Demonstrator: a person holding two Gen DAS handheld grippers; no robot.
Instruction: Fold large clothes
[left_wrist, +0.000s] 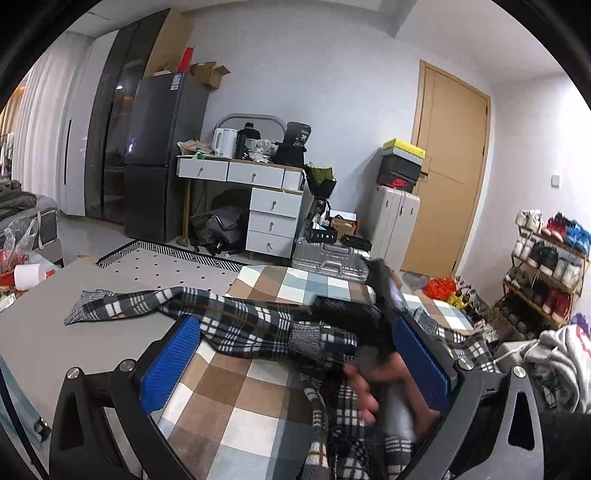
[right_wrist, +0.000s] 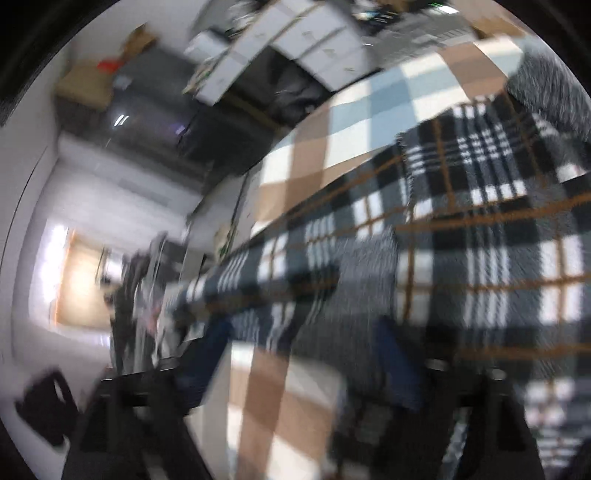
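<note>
Plaid jacket (left_wrist: 236, 325) lies spread across the checked bedsheet (left_wrist: 236, 398), one sleeve reaching far left. Left gripper (left_wrist: 295, 369) jaws wide open, gripping nothing. Right gripper (right_wrist: 306, 369) blurred, jaws open over the jacket's cloth.

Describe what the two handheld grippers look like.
Left gripper: black frame with angular arms, silver round bolts, triangular cut-outs, and two blue textured pads. Right gripper is motion-blurred: dark frame, dark blue fingers. No sleeves or cables discernible.
</note>
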